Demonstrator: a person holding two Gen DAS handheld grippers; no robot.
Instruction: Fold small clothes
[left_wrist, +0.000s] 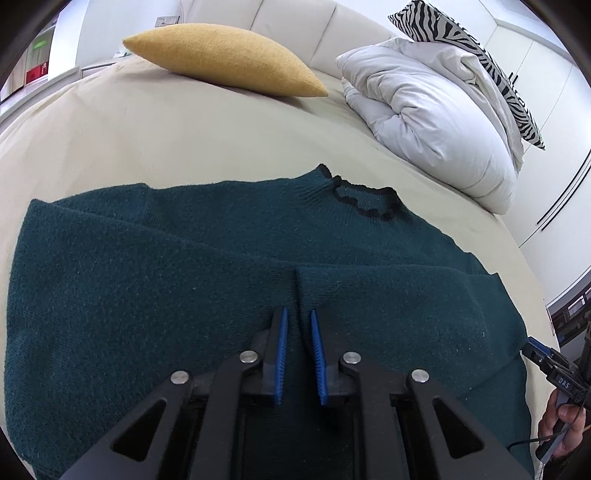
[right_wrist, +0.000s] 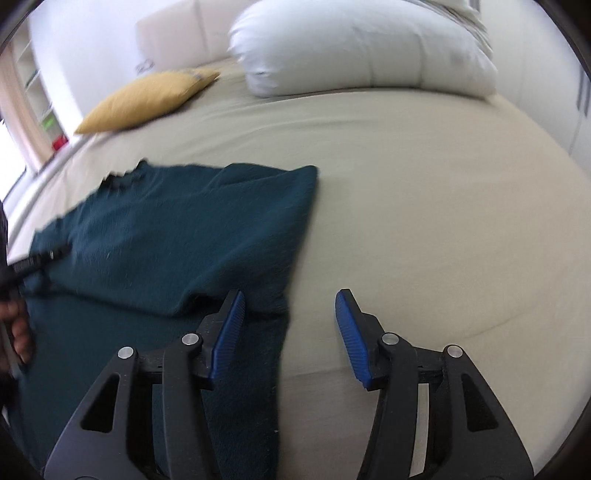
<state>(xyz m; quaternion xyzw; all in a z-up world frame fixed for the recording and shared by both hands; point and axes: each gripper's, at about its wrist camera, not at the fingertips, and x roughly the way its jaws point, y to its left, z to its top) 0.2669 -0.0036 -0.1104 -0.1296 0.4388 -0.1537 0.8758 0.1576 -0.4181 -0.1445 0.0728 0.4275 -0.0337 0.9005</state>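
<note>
A dark teal sweater (left_wrist: 166, 295) with a black-trimmed collar (left_wrist: 364, 203) lies flat on the beige bed sheet (left_wrist: 147, 140), both sleeves folded across its body. My left gripper (left_wrist: 298, 312) sits low over the middle of it, its blue pads nearly together and pinching a ridge of fabric where the sleeve edge runs down between them. In the right wrist view the sweater (right_wrist: 166, 236) fills the left side. My right gripper (right_wrist: 290, 295) stands open over its right edge, one finger above the knit, the other above bare sheet, with nothing gripped.
A yellow cushion (left_wrist: 225, 55), a bunched white duvet (left_wrist: 432, 110) and a zebra-print pillow (left_wrist: 461, 37) lie at the head of the bed. A person's hand (left_wrist: 554, 417) holds the other gripper at the right edge. Bare sheet (right_wrist: 424, 206) stretches right of the sweater.
</note>
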